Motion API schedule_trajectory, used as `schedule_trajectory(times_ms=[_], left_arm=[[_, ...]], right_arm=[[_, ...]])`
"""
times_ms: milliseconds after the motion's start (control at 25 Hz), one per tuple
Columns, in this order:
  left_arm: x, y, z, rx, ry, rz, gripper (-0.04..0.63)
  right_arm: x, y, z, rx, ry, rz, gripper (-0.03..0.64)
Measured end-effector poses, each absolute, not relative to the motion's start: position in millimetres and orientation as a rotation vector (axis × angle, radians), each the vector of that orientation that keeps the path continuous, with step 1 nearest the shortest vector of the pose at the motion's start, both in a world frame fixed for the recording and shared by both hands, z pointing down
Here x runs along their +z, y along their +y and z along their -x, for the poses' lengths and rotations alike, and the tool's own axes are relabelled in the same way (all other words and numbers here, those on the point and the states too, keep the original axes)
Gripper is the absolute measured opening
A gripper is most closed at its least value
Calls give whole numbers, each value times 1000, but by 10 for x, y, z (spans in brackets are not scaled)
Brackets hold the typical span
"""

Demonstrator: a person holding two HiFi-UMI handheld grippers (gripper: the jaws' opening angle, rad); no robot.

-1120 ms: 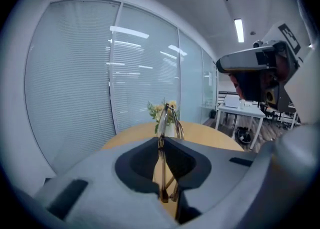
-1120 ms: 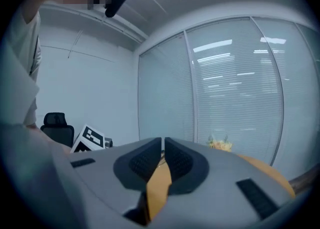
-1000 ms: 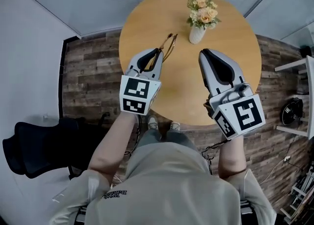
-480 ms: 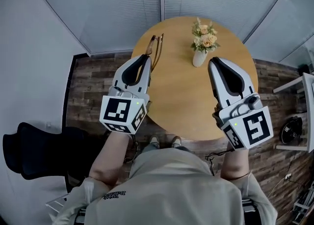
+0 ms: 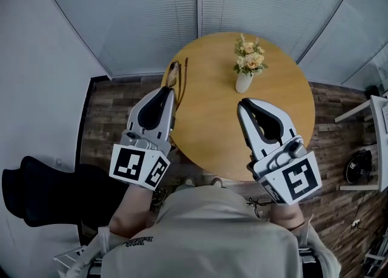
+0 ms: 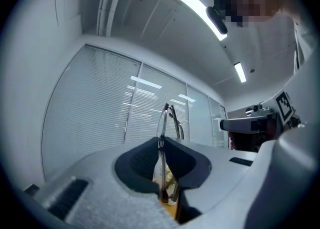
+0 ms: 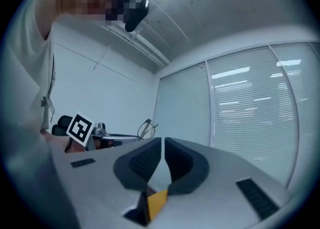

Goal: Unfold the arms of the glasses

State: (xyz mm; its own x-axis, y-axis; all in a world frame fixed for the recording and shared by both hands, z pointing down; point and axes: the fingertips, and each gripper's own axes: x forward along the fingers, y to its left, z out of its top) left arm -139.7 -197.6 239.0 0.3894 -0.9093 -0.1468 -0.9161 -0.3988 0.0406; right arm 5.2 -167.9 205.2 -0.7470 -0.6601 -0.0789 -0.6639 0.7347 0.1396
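So far only the pick-up looks done: the glasses (image 5: 177, 77) are off the bench (image 5: 285, 91) and held in the air over its left edge by the left gripper (image 5: 170, 92). In the left gripper view its jaws are closed on the frame, with only the thickness of the frame between the pads. The glasses stand upright out of the grip, seen edge-on, with the rim and the thin arms rising close together above the jaw tips. From that closeness I judge the arms are folded against the front, not swung out, though the edge-on angle leaves some doubt. The right gripper view shows the same glasses from the side, a lens outline with a short stub at one end and no long arm reaching away from it, which fits that reading.

The right gripper (image 5: 241, 105) hangs over the middle of the bench, well apart from the glasses, and has hold of nothing: its jaws are all but together, a thin slit between the dark pads and only the far wall showing through. A small vase of flowers (image 5: 244, 79) stands on the bench between the two grippers and farther back, clear of both.

What is left is the task proper: the right jaws must come across, catch one arm and swing it out, then do the same with the other
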Motion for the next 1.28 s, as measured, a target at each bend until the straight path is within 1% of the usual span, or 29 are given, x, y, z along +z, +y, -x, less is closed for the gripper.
schedule_trajectory(times_ms=[320, 520, 1040, 1280], left_arm=[[2606, -1905, 1462, 181, 1744, 2616, 48], [2614, -1937, 1444, 165, 1744, 2619, 48], [2489, -1787, 1138, 94, 1622, 2636, 49], [2462, -1718, 966, 81, 1563, 2644, 49]], right_arm=[[2426, -1757, -326, 85, 2921, 1221, 40], [2521, -1857, -354, 28, 2919, 1246, 40], [1703, -2043, 144, 95, 2805, 1013, 45], [1588, -2037, 397, 165, 2845, 963, 49]])
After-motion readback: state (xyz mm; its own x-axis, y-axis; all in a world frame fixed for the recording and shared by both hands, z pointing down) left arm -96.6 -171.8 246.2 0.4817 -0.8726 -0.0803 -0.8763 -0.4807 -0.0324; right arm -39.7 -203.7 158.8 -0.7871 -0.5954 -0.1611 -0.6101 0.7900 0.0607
